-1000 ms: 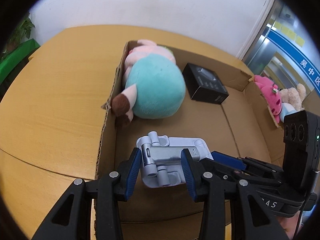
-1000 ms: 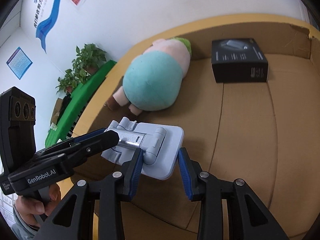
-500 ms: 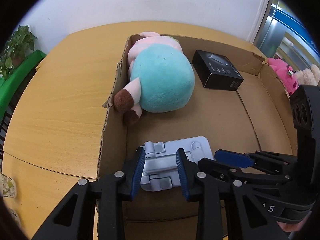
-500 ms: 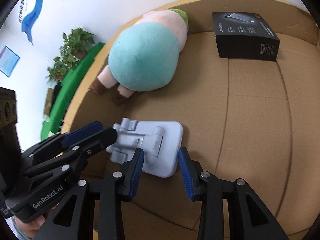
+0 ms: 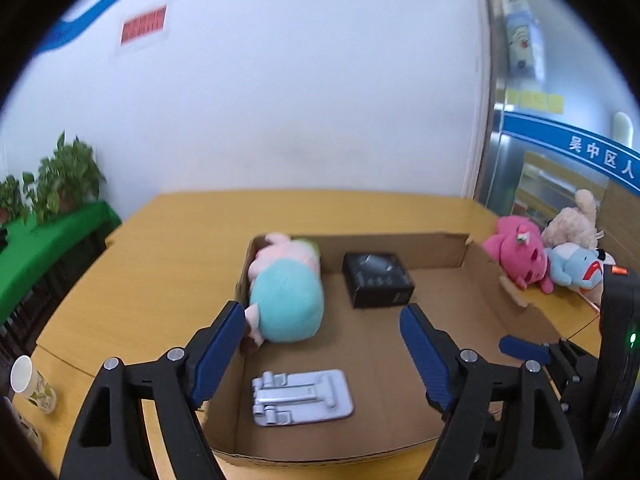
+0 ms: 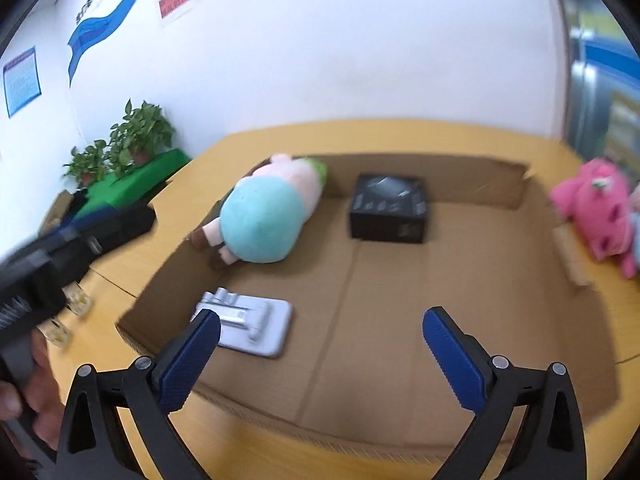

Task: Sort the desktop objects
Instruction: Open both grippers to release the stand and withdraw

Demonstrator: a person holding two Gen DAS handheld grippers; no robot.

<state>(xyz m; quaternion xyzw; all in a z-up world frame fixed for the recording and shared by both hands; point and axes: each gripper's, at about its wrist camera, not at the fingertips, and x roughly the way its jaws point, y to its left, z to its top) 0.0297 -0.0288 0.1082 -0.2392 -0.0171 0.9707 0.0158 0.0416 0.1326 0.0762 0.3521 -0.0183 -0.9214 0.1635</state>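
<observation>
A silver folding phone stand (image 5: 302,397) lies flat on the floor of an open cardboard box (image 5: 472,300), at its near left corner; it also shows in the right wrist view (image 6: 250,327). A teal and pink plush pig (image 5: 285,296) and a black box (image 5: 377,279) lie farther back in the cardboard box. My left gripper (image 5: 322,350) is open and empty, raised above the stand. My right gripper (image 6: 320,354) is open and empty above the cardboard box's near edge (image 6: 320,424).
Pink, beige and blue plush toys (image 5: 520,256) sit on the wooden table (image 5: 160,264) right of the cardboard box. A paper cup (image 5: 30,384) stands at the table's near left. Green-covered shelving with potted plants (image 5: 52,188) stands to the left by the wall.
Both grippers opened, let go of the phone stand and pulled up and back. The stand now lies alone on the box floor.
</observation>
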